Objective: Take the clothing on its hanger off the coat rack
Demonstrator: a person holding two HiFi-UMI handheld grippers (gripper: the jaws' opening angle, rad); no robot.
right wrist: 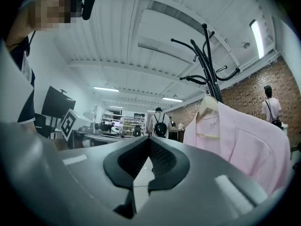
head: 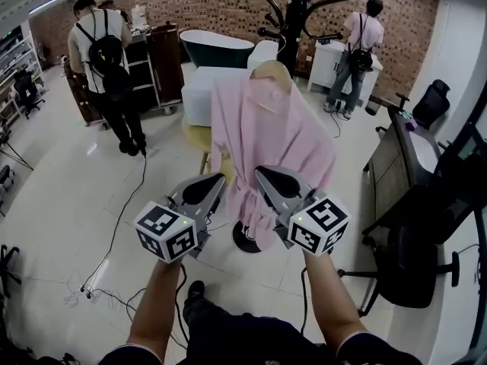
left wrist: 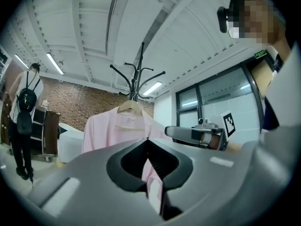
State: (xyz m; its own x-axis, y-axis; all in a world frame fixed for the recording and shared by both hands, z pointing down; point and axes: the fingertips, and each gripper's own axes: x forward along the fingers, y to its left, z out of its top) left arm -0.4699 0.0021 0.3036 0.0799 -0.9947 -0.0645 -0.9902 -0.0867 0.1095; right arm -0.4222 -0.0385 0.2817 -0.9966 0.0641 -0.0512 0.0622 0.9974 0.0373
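Observation:
A pink shirt [head: 266,139] hangs on a wooden hanger [head: 272,73] from a hook of the black coat rack [head: 295,17]. Both grippers are held low in front of it, a little short of its hem. My left gripper [head: 217,181] points at the shirt's lower left part with its jaws shut and nothing between them. My right gripper [head: 262,175] is beside it, also shut and empty. The left gripper view has the shirt [left wrist: 110,131] and hanger [left wrist: 129,106] straight ahead over the closed tips [left wrist: 147,138]. In the right gripper view the shirt [right wrist: 237,142] hangs to the right of the closed tips [right wrist: 149,138].
The rack's round base [head: 245,239] stands on the floor below the shirt, with a yellow stool [head: 199,137] behind. Cables [head: 114,242] trail on the floor at left. A desk and office chair [head: 411,265] stand to the right. Two people with backpacks [head: 106,59] stand farther back.

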